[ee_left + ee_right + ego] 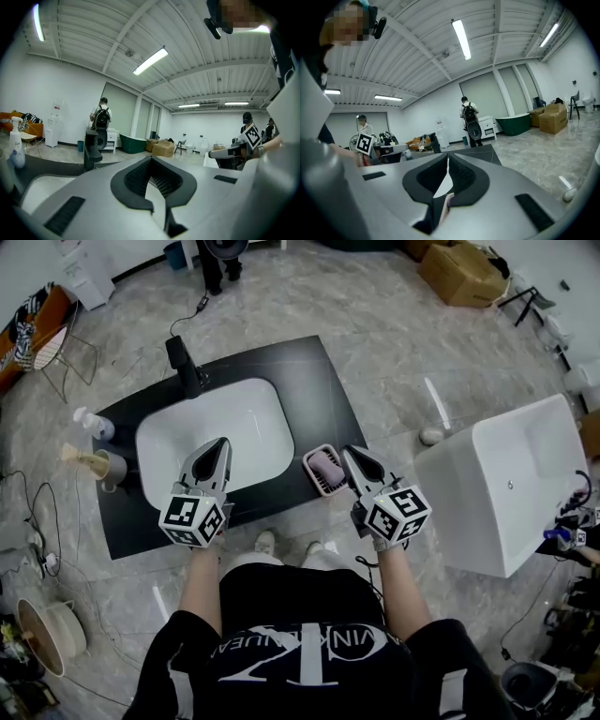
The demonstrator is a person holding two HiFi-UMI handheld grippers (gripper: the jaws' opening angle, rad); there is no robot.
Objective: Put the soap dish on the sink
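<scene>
My left gripper [151, 158] has its jaws pressed together with nothing between them, and my right gripper [447, 155] is clenched the same way, empty. From above, both point away from me over a black counter [319, 381], the left one over the near rim of the white basin [225, 423], the right one over the counter's right part. The pink dish [324, 471] sits on the counter just right of the basin and just beside my right gripper's tip, apart from it. A black tap [185, 364] stands at the basin's far left corner. On the counter's left end are a soap bottle [92, 424] and a grey cup [111, 467] with a brush in it. The counter stands on a grey marbled floor [394, 324]. A white tub [511, 484] stands to my right, well apart from the counter, and cardboard boxes [461, 273] lie farther off. The room is large and white-walled, with strip lamps [150, 61] on a ribbed ceiling. A person with a backpack [100, 117] stands at the far wall near a green tub [133, 143].
</scene>
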